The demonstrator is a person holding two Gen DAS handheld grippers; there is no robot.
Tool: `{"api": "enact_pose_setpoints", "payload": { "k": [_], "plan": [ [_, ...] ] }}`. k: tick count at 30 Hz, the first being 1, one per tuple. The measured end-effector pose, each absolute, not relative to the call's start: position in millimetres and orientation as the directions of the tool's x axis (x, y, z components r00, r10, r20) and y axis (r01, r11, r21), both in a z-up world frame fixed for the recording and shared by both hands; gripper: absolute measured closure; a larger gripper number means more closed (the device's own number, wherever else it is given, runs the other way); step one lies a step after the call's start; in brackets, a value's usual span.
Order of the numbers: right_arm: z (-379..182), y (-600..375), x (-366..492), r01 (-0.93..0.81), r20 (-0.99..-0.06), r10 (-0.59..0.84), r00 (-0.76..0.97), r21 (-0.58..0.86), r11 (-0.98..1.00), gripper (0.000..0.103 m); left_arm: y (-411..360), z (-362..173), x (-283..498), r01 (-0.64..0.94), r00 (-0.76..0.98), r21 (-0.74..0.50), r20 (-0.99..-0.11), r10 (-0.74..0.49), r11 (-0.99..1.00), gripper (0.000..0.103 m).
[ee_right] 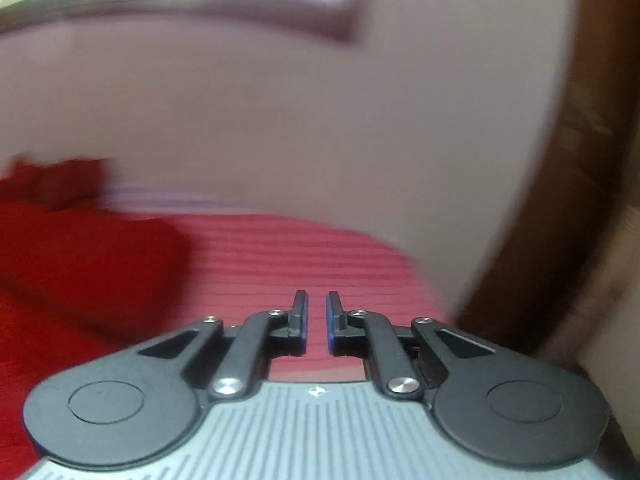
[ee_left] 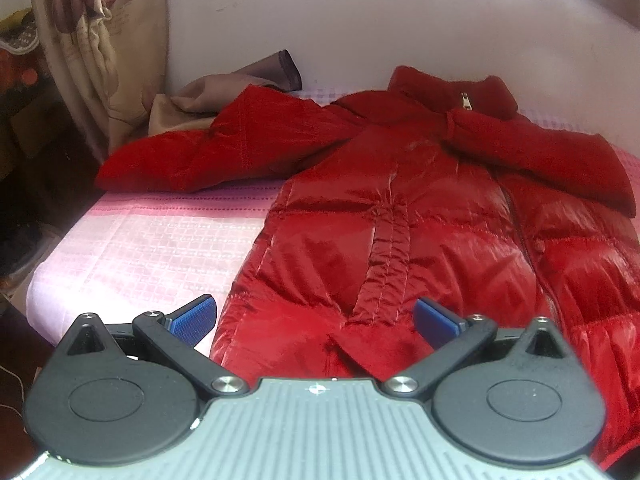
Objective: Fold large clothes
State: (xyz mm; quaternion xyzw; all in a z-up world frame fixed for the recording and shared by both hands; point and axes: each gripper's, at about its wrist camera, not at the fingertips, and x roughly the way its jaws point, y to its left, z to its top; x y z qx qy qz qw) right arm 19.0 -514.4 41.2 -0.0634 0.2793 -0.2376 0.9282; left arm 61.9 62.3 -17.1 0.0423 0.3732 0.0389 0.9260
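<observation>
A shiny red puffer jacket (ee_left: 420, 208) lies front up on a pink bed (ee_left: 152, 240), zipped, collar toward the far wall. Its left sleeve (ee_left: 208, 152) stretches out to the left; the right sleeve (ee_left: 560, 160) is folded across the chest. My left gripper (ee_left: 314, 316) is open and empty, just above the jacket's lower left hem. In the blurred right wrist view, my right gripper (ee_right: 317, 320) has its fingers nearly together with a thin gap and nothing between them, over the bedspread (ee_right: 300, 256). Part of the red jacket (ee_right: 80, 256) is to its left.
A beige cloth (ee_left: 192, 100) lies bunched at the bed's far left corner by a patterned curtain (ee_left: 100, 40). A white wall (ee_left: 400, 28) runs behind the bed. The bed's left edge drops to a dark cluttered floor (ee_left: 24, 216). Brown wood (ee_right: 560, 220) stands right.
</observation>
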Motion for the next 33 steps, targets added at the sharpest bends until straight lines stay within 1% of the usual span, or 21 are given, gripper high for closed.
{"api": "enact_pose_setpoints", "payload": {
  "k": [2, 3, 4, 5, 6, 7, 8, 12, 14, 15, 16, 17, 18, 19, 20, 23, 25, 28, 30, 33],
  "plan": [
    [34, -469, 40, 0.275, -0.525, -0.343, 0.779, -0.205, 0.939, 0.089, 62, -16, 62, -0.04, 0.719, 0.106, -0.687, 0.103, 0.994, 0.0],
    [29, -443, 56, 0.204, -0.543, -0.282, 0.791, -0.2, 0.958, 0.086, 63, -15, 61, -0.04, 0.719, 0.103, -0.687, 0.1, 0.994, 0.0],
    [24, -419, 71, 0.145, -0.56, -0.24, 0.793, -0.209, 0.967, 0.073, 64, -15, 61, -0.04, 0.72, 0.1, -0.687, 0.098, 0.994, 0.0],
    [19, -396, 86, 0.098, -0.569, -0.21, 0.795, -0.221, 0.97, 0.052, 66, -15, 60, -0.041, 0.721, 0.098, -0.686, 0.098, 0.994, 0.0],
    [13, -371, 103, 0.053, -0.567, -0.182, 0.803, -0.236, 0.97, 0.04, 67, -15, 60, -0.042, 0.722, 0.097, -0.685, 0.098, 0.994, 0.0],
    [8, -351, 114, 0.025, -0.558, -0.166, 0.813, -0.252, 0.967, 0.02, 68, -15, 60, -0.042, 0.721, 0.096, -0.686, 0.097, 0.994, 0.0],
    [3, -335, 129, -0.004, -0.549, -0.153, 0.822, -0.273, 0.962, 0.016, 69, -15, 60, -0.04, 0.718, 0.095, -0.689, 0.094, 0.995, 0.0],
    [-28, -266, 189, -0.085, -0.564, -0.186, 0.805, -0.42, 0.904, 0.016, 74, -18, 64, -0.034, 0.712, 0.089, -0.697, 0.086, 0.995, 0.0],
    [-48, -251, 214, -0.109, -0.576, -0.237, 0.782, -0.502, 0.858, 0.019, 75, -19, 66, -0.033, 0.711, 0.092, -0.697, 0.088, 0.995, 0.0],
    [-59, -250, 228, -0.13, -0.6, -0.251, 0.76, -0.518, 0.846, 0.026, 76, -20, 68, -0.034, 0.71, 0.093, -0.699, 0.09, 0.995, 0.0],
    [-64, -257, 234, -0.139, -0.621, -0.247, 0.744, -0.505, 0.852, 0.053, 78, -21, 69, -0.037, 0.709, 0.092, -0.699, 0.092, 0.995, 0.0],
    [-60, -263, 237, -0.136, -0.64, -0.234, 0.732, -0.474, 0.87, 0.076, 80, -21, 70, -0.043, 0.709, 0.091, -0.699, 0.094, 0.995, 0.0],
    [-53, -273, 230, -0.117, -0.639, -0.228, 0.735, -0.451, 0.885, 0.086, 83, -22, 70, -0.047, 0.707, 0.089, -0.7, 0.096, 0.995, 0.0],
    [-42, -280, 224, -0.078, -0.601, -0.246, 0.76, -0.461, 0.884, 0.096, 85, -23, 72, -0.051, 0.702, 0.09, -0.705, 0.1, 0.995, 0.0],
    [-30, -290, 218, -0.034, -0.55, -0.267, 0.792, -0.476, 0.879, 0.096, 86, -24, 73, -0.053, 0.698, 0.089, -0.709, 0.101, 0.995, 0.0],
    [12, -348, 186, 0.114, -0.461, -0.315, 0.83, -0.412, 0.904, 0.096, 87, -24, 72, -0.056, 0.699, 0.096, -0.707, 0.108, 0.994, 0.0],
    [37, -401, 154, 0.237, -0.409, -0.394, 0.823, -0.383, 0.893, 0.096, 85, -23, 70, -0.053, 0.705, 0.103, -0.701, 0.11, 0.993, 0.0],
    [62, -481, 99, 0.394, -0.391, -0.489, 0.78, -0.3, 0.869, 0.096, 81, -21, 69, -0.054, 0.706, 0.111, -0.699, 0.117, 0.992, 0.0],
    [66, -529, 61, 0.496, -0.392, -0.558, 0.731, -0.257, 0.829, 0.096, 79, -20, 68, -0.059, 0.706, 0.112, -0.697, 0.121, 0.992, 0.0],
    [52, -599, 11, 0.624, -0.463, -0.61, 0.643, -0.145, 0.768, 0.096, 73, -17, 66, -0.059, 0.712, 0.124, -0.69, 0.129, 0.991, 0.0]
  ]
}}
